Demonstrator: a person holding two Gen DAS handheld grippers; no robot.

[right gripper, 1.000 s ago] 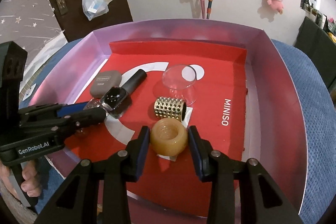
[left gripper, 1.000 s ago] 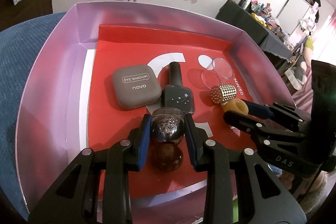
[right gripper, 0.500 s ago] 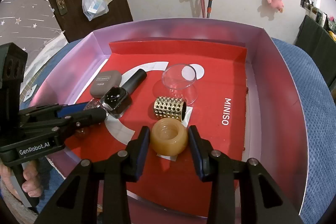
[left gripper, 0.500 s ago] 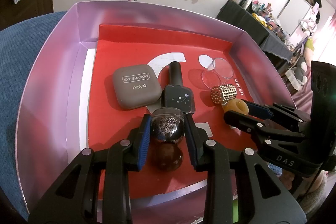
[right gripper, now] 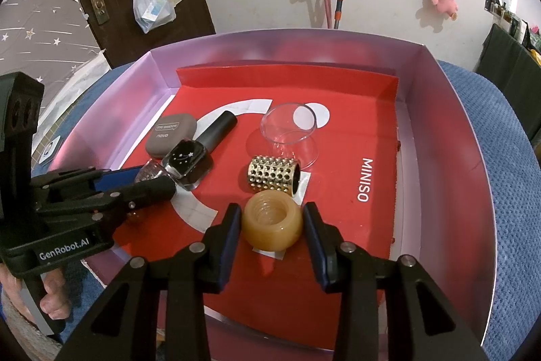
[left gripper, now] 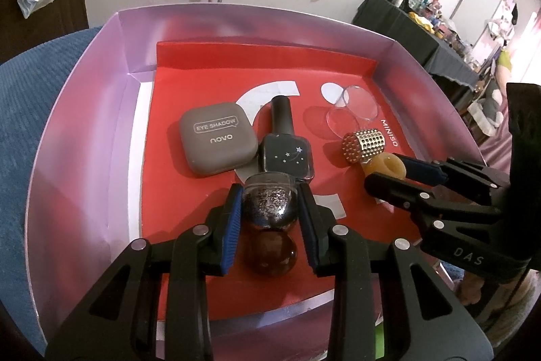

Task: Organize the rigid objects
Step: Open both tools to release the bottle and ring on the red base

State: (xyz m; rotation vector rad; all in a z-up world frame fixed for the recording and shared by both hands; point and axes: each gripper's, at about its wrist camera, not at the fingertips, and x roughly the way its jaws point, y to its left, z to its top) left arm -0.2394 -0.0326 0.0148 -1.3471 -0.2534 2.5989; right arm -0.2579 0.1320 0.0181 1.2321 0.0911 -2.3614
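A lilac box (left gripper: 84, 141) with a red liner holds the objects. My left gripper (left gripper: 269, 192) is shut on a small clear bottle of dark glitter (left gripper: 270, 203) with a brown round cap (left gripper: 270, 254), near the box's front edge. My right gripper (right gripper: 272, 208) is shut on an amber threaded ring (right gripper: 272, 222), which rests on the liner. Just beyond the ring lies a gold perforated cylinder (right gripper: 274, 175). In the left wrist view my right gripper (left gripper: 385, 171) enters from the right; in the right wrist view my left gripper (right gripper: 152, 181) enters from the left.
A grey eye shadow compact (left gripper: 216, 137) and a dark nail polish bottle (left gripper: 287, 154) lie side by side behind the glitter bottle. A clear glass cup (right gripper: 287, 127) lies on its side further back. The box sits on a blue cushion (right gripper: 500, 192). A hand (right gripper: 50, 300) holds the left gripper's handle.
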